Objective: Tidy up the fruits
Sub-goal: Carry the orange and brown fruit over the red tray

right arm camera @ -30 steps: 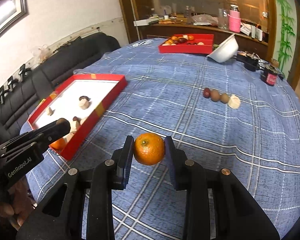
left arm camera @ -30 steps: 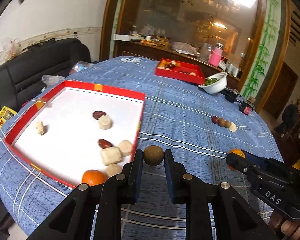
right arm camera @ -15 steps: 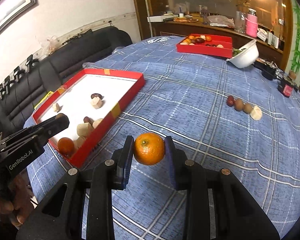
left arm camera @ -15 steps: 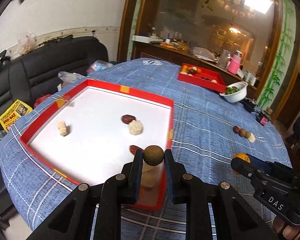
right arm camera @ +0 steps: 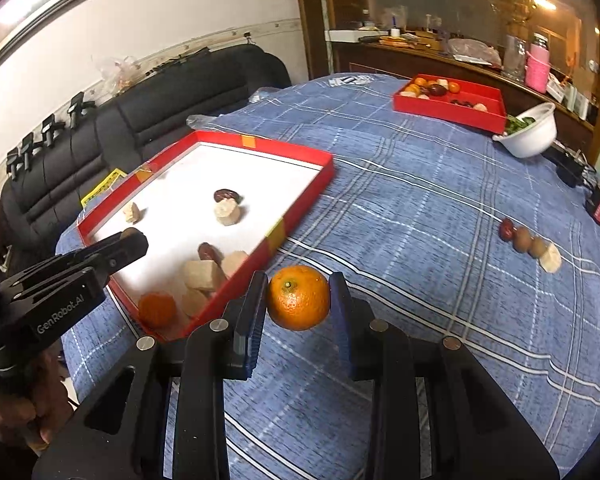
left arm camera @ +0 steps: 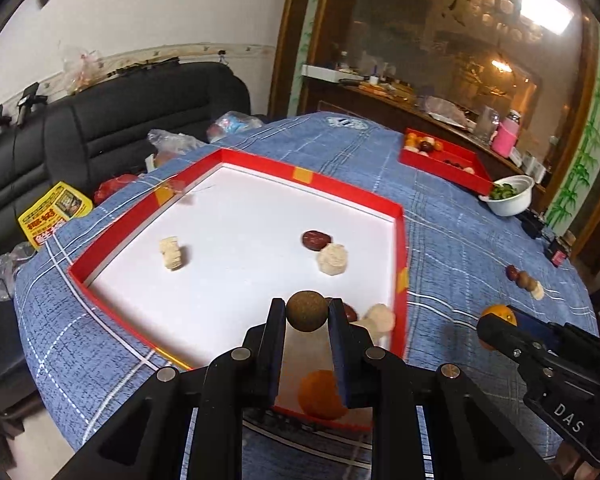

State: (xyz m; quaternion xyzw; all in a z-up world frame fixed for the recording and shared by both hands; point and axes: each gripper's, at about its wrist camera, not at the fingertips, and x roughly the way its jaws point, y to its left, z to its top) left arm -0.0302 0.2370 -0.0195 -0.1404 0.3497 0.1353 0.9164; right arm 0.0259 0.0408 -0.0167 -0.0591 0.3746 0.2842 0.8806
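Observation:
My left gripper [left arm camera: 306, 314] is shut on a small brown round fruit [left arm camera: 307, 310] and hangs over the near right part of the red-rimmed white tray [left arm camera: 400, 240]. That tray holds dark red dates [left arm camera: 316, 240], pale chunks [left arm camera: 332, 259] and an orange [left arm camera: 322, 394] under my fingers. My right gripper [right arm camera: 299, 300] is shut on an orange [right arm camera: 299, 297], above the blue checked cloth just right of the tray [right arm camera: 300, 196]. The left gripper [right arm camera: 128, 246] shows at the left of the right wrist view, over the tray.
A short row of small fruits [right arm camera: 530, 244] lies on the cloth at the right. A second red tray with fruit [right arm camera: 450, 100] and a white bowl of greens [right arm camera: 530, 132] stand at the far edge. A black sofa [left arm camera: 100, 120] lies beyond the table's left side.
Both grippers have moved left across the table. The left one, with its brown fruit, went from beside the tray to over its inside. The right one carried the orange closer to the tray's edge.

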